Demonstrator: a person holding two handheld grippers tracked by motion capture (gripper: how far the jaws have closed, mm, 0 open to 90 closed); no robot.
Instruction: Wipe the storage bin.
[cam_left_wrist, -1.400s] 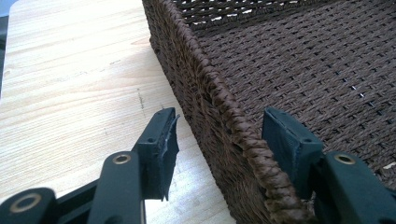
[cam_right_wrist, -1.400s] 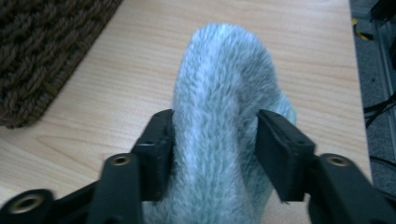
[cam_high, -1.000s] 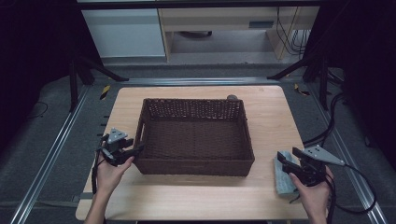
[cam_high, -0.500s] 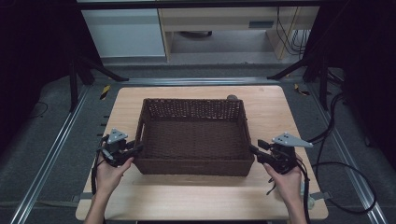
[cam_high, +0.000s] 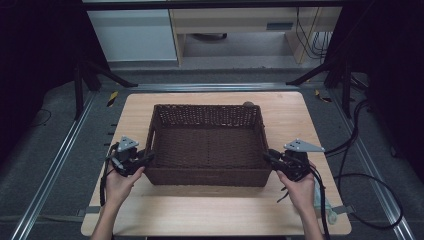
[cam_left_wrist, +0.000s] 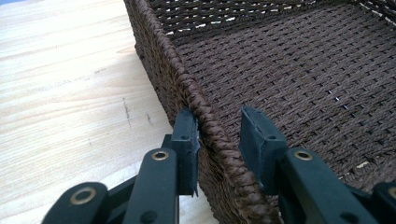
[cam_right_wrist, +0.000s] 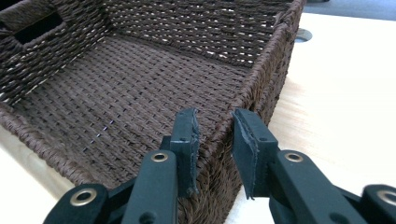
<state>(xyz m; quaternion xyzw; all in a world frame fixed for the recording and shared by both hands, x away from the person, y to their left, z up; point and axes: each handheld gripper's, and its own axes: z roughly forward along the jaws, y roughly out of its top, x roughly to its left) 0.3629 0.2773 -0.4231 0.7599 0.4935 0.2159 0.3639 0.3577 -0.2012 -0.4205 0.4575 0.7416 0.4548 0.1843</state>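
A dark brown woven basket (cam_high: 207, 108) stands in the middle of the wooden table (cam_high: 210, 210). My left gripper (cam_high: 150, 158) straddles the rim of its left wall near the front corner. Its jaws have just been closing; in the left gripper view (cam_left_wrist: 217, 130) the outer pad (cam_left_wrist: 187, 140) touches the rim (cam_left_wrist: 159, 51) and the inner pad stands a little off it. My right gripper (cam_high: 267, 155) straddles the right wall near the front corner. Its jaws have just been closing too, and in the right gripper view (cam_right_wrist: 215, 126) both pads press the wall (cam_right_wrist: 275, 51).
A pale blue-grey cloth (cam_high: 320, 197) lies on the table by my right wrist. A small round thing (cam_high: 248, 104) peeks out behind the basket's far rim. Cables trail off the right edge, and metal rails run along the floor on both sides.
My right gripper has moved left, from beside the cloth at the table's right front to the basket's right wall. The left gripper has stayed at the left wall.
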